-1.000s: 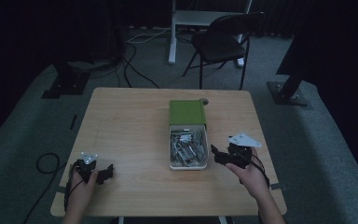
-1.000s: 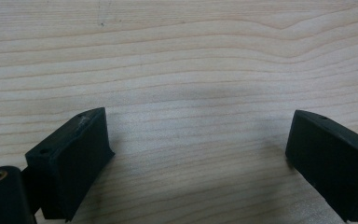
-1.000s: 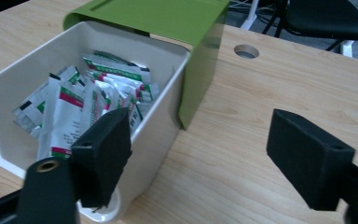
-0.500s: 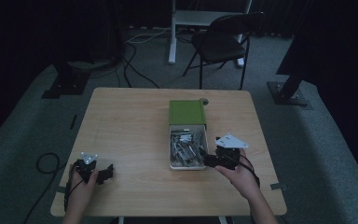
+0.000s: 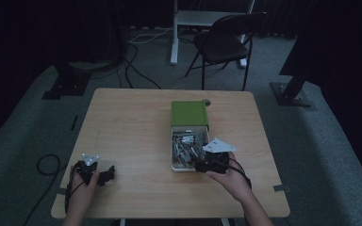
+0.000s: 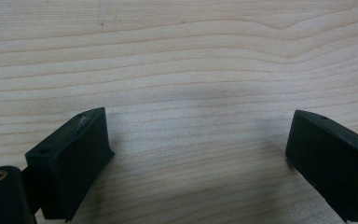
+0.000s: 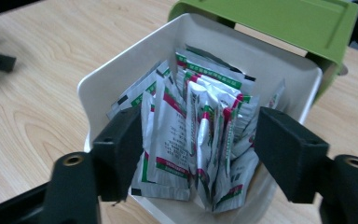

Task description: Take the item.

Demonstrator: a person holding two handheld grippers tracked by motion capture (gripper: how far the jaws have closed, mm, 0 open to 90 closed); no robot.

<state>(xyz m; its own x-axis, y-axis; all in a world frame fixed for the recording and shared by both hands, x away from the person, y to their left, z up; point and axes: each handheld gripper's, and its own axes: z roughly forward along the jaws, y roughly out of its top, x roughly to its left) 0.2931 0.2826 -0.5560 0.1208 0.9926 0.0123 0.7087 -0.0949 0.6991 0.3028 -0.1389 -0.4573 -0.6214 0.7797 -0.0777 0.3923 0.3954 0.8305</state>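
Observation:
A white box (image 5: 174, 165) with a green lid (image 5: 189, 113) swung back sits right of the table's middle. It holds several silver sachets (image 7: 200, 135) with red and green bands, standing on edge. My right gripper (image 5: 202, 165) is open at the box's near right corner; in the right gripper view its jaws reach into the box (image 7: 121, 74) on either side of the sachets, and its fingertips (image 7: 121, 149) touch the packets. My left gripper (image 5: 107, 173) rests open on the bare wood at the near left, its pads (image 6: 74, 158) wide apart with nothing between them.
The wooden table (image 5: 132, 122) stands on grey carpet. A black folding chair (image 5: 226, 44) and a white stand (image 5: 179, 28) are behind it. Cables (image 5: 45, 165) lie on the floor to the left. Wide bare wood lies between the two grippers.
My right gripper has moved left and down from beside the box, and its jaws now reach into the box around the sachets. The left gripper has stayed where it was.

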